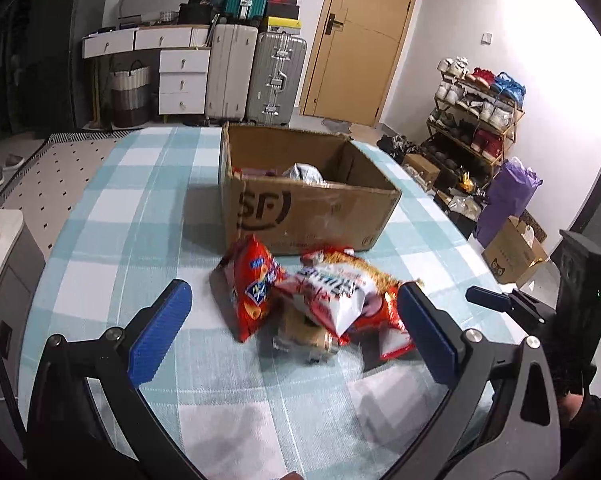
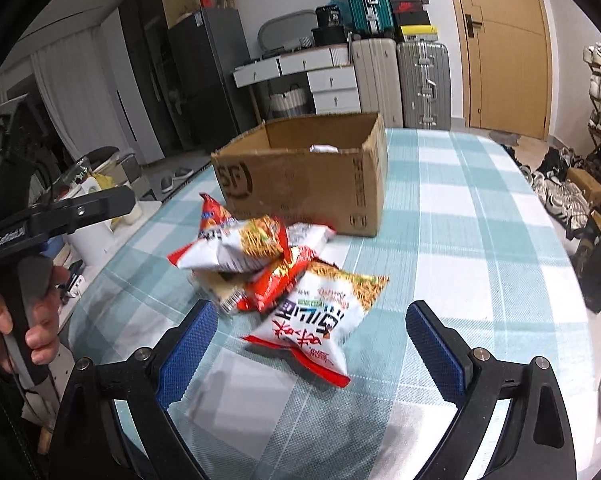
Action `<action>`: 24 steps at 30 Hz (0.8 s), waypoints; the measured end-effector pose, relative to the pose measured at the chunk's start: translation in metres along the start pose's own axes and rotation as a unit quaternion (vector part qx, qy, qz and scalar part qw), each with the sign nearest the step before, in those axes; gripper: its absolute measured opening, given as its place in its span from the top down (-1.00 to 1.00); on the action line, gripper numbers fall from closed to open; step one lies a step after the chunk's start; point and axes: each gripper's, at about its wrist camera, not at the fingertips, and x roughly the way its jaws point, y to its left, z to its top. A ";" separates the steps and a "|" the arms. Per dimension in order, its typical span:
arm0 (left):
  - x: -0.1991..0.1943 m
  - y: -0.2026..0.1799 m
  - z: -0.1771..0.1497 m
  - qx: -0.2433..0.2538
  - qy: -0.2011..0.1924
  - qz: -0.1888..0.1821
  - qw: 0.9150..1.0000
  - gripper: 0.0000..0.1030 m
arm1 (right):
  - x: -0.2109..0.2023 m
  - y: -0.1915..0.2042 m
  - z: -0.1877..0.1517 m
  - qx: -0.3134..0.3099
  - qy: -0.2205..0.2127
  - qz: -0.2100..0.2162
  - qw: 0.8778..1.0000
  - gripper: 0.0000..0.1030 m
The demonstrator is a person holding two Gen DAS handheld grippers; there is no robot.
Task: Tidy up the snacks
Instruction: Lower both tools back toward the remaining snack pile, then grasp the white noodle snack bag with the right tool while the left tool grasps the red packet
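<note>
A pile of snack bags lies on the checked tablecloth in front of an open cardboard box, which also shows in the right wrist view and holds a few packets. A red bag lies at the pile's left, a white and red noodle bag in its middle. In the right wrist view a white noodle bag lies nearest. My left gripper is open, its blue pads on either side of the pile. My right gripper is open around the near bag.
The table carries a blue and white checked cloth. The left gripper's handle is at the far left of the right wrist view. Suitcases, drawers and a door stand behind. A shoe rack stands to the right.
</note>
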 end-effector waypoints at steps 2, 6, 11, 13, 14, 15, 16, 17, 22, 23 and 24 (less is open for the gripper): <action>0.003 0.000 -0.006 0.003 0.001 0.000 1.000 -0.97 | 0.010 -0.001 -0.001 0.000 0.011 0.000 1.000 -0.88; 0.008 0.003 -0.011 -0.004 0.004 -0.001 1.000 -0.97 | 0.028 -0.002 -0.002 -0.002 0.030 -0.002 1.000 -0.88; 0.017 0.009 -0.018 -0.008 0.013 0.000 1.000 -0.97 | 0.048 -0.005 0.001 0.002 0.044 0.004 0.999 -0.88; 0.018 0.012 -0.019 -0.011 0.016 0.000 1.000 -0.97 | 0.055 -0.005 0.002 0.000 0.051 0.001 0.999 -0.88; 0.019 0.014 -0.019 -0.012 0.017 -0.001 1.000 -0.97 | 0.058 -0.006 0.003 0.000 0.055 -0.001 0.998 -0.88; 0.022 0.016 -0.020 -0.014 0.017 -0.001 1.000 -0.97 | 0.061 -0.005 0.002 0.000 0.059 -0.002 0.998 -0.88; 0.022 0.018 -0.021 -0.016 0.017 -0.001 1.000 -0.97 | 0.064 -0.006 0.003 0.000 0.062 -0.003 0.998 -0.88; 0.022 0.019 -0.022 -0.018 0.017 -0.001 1.000 -0.97 | 0.067 -0.006 0.003 -0.002 0.066 -0.004 0.998 -0.84; 0.032 0.033 -0.022 -0.035 0.026 -0.001 0.999 -0.97 | 0.076 -0.009 0.002 -0.004 0.078 0.003 0.997 -0.35; 0.035 0.035 -0.022 -0.036 0.028 0.001 0.999 -0.97 | 0.076 -0.010 0.002 -0.003 0.081 0.008 0.997 -0.15; 0.037 0.038 -0.022 -0.038 0.029 0.002 0.999 -0.97 | 0.076 -0.011 0.002 -0.003 0.083 0.010 0.997 -0.07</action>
